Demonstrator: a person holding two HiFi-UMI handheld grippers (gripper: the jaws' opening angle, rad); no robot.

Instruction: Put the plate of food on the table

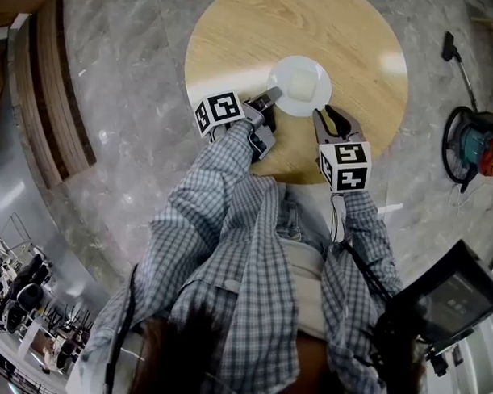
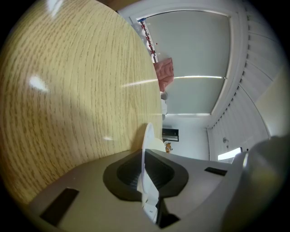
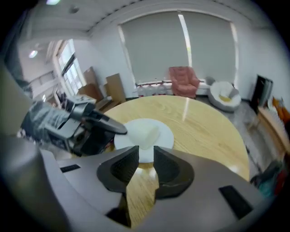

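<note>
At the near middle of the round wooden table is a white plate carrying a pale block of food. The left gripper is clamped tight on the plate's left rim. The right gripper is just beside the plate's near-right edge, its jaws partly apart and gripping nothing.

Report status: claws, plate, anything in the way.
Left claw shut on plate rim. Right claw open, empty, short of plate. Plate, food on it, at table. Nothing blocking.
</note>
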